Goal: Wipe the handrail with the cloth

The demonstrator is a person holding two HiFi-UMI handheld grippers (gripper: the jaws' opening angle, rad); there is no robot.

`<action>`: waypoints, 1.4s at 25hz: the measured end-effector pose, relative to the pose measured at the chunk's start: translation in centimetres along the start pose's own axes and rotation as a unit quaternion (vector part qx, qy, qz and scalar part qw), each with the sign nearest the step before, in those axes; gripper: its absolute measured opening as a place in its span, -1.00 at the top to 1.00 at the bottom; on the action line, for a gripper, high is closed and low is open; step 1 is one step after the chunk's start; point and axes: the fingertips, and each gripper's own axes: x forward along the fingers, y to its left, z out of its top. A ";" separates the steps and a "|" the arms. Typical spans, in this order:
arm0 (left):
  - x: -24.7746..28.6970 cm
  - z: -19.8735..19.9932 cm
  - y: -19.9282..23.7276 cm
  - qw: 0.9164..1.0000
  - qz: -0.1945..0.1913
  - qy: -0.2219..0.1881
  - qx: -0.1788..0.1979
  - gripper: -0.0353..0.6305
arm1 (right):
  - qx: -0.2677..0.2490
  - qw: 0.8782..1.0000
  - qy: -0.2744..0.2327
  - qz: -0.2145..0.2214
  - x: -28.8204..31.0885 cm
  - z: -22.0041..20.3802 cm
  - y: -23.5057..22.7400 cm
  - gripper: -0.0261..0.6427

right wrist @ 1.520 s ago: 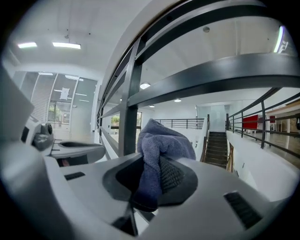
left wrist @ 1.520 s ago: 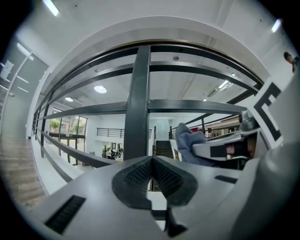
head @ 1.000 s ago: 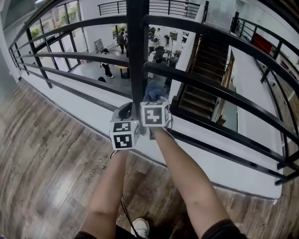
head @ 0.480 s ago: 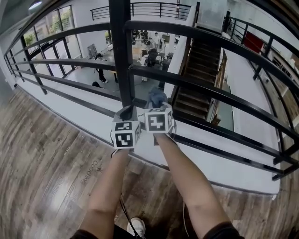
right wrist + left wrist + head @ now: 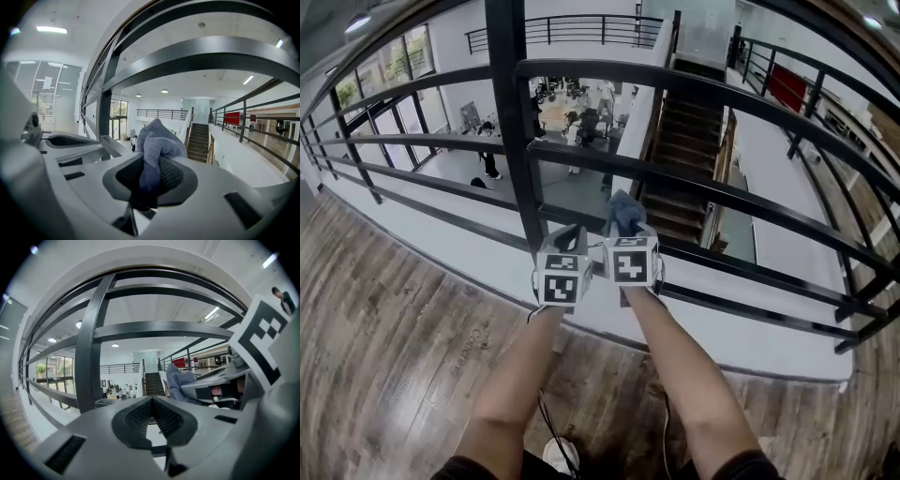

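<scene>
A black metal railing with several horizontal bars and a thick upright post fills the head view. My right gripper is shut on a blue-grey cloth, which bunches up out of its jaws. The cloth sits just right of the post, between two lower bars; whether it touches a bar I cannot tell. My left gripper is close beside it on the left, its jaws shut with nothing in them. The left gripper view also has the cloth at its right.
Wooden plank floor lies under me, and a white ledge runs along the foot of the railing. Beyond the bars is a drop to a lower hall with people and a staircase. A shoe shows at the bottom.
Both grippers have shifted to the right along the railing, from in front of the post to just right of it. The cloth stays clamped in the right gripper.
</scene>
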 end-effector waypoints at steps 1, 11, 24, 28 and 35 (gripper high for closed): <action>0.2 0.1 -0.7 1.000 -0.006 0.001 -0.003 0.89 | 0.001 1.000 0.000 -0.003 -0.4 -0.2 -0.7 0.69; 1.7 2.0 -8.8 0.999 -0.050 -0.011 0.016 0.89 | 0.009 0.999 -0.008 -0.031 -5.5 -2.7 -9.3 0.69; 2.1 4.3 -23.7 0.990 -0.138 -0.012 0.033 0.89 | 0.017 0.996 0.000 -0.087 -13.3 -6.6 -22.0 0.69; 2.3 4.1 -28.2 0.986 -0.168 0.001 0.004 0.89 | 0.018 0.994 0.003 -0.107 -15.7 -7.8 -26.0 0.69; 2.8 5.7 -35.7 0.982 -0.188 -0.007 -0.007 0.89 | 0.021 0.990 0.010 -0.139 -20.4 -10.2 -33.6 0.69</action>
